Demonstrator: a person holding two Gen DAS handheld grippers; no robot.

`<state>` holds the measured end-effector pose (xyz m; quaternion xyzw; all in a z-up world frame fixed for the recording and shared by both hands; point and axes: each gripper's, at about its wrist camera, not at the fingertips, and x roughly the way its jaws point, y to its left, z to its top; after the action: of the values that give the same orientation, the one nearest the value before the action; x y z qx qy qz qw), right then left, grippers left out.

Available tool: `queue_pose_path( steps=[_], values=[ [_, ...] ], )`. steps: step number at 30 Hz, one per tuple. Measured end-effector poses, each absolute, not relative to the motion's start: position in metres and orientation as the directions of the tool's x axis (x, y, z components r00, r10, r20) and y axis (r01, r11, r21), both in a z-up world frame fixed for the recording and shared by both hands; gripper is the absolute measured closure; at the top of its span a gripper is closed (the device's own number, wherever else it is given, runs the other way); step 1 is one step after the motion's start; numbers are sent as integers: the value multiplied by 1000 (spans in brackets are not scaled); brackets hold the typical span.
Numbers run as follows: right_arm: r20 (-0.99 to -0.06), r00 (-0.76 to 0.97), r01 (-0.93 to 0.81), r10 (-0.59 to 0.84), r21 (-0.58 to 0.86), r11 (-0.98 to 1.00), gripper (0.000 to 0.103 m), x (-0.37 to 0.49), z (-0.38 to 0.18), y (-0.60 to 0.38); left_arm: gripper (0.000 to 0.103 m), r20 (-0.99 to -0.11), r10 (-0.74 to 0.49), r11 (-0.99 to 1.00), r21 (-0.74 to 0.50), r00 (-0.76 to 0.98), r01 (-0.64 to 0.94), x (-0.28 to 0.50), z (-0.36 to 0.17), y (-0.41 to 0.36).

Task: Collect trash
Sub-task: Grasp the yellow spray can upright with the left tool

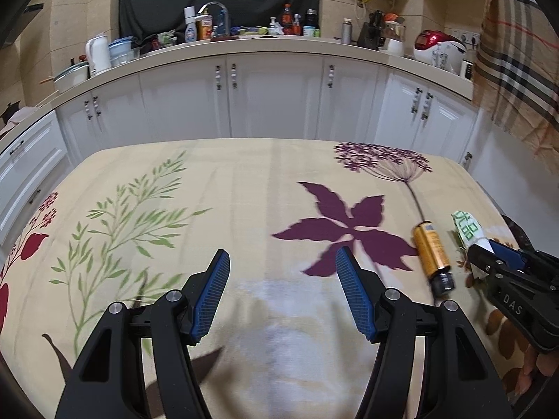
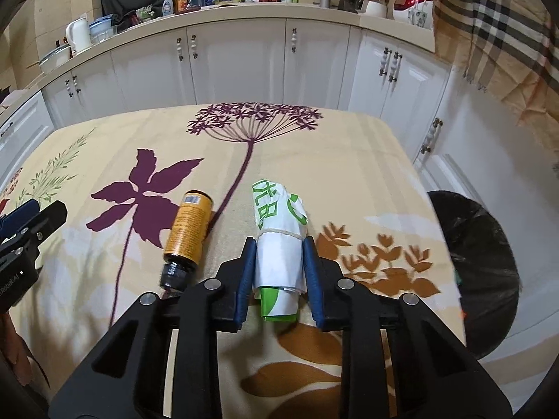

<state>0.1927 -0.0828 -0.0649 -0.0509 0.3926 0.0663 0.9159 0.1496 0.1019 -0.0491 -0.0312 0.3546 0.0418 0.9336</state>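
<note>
Right gripper (image 2: 278,262) closed on the rolled white-and-green paper packet (image 2: 279,241), both blue pads pressed against its flanks just below the thin band tied round its middle. Packet lying lengthwise on the floral tablecloth (image 2: 349,160), printed end pointing away toward the cabinets, green tail poking out behind the pads. Probably light and soft: thin sheet rolled loosely, likely to crush and flatten under the squeeze rather than resist it. Best held about where it is now, near the band, where the layers are bundled tightest; a grip nearer the loose ends would likely let layers slide or unroll. No fragility to worry about, only slipping of smooth paper on lift.

Left gripper (image 1: 283,262) open fairly wide, nothing between its pads, hanging over bare cloth beside the purple leaf print.

Amber bottle with black cap (image 2: 187,237) lying on its side just left of the packet, apart from it, cap toward the camera. Rigid and smooth by the look, round, so prone to rolling if nudged; best taken across the labelled body, not the narrow cap.

Bin lined with a black bag (image 2: 485,244) below the table's right edge, near the packet.
</note>
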Motion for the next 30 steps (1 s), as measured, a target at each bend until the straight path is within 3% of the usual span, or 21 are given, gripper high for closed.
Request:
queue_pose_path(
  steps=[11,26,28,30],
  values=[
    [-699,713,-98,55,-22,995,77,185,-58,-126,41,-670,-25,1000,-26,742,11,158,-46,39],
    [-687,721,-81,92,47,996,77,183,-58,-157,41,-723,-46,998,0,690,66,187,-63,-7],
    [-689,719,-84,97,53,995,77,184,-58,-157,46,-734,-51,998,-8,678,67,190,-65,-7],
    [-690,717,-86,102,58,995,77,184,-59,-158,62,-743,-53,997,-3,667,76,192,-67,-8]
  ],
)
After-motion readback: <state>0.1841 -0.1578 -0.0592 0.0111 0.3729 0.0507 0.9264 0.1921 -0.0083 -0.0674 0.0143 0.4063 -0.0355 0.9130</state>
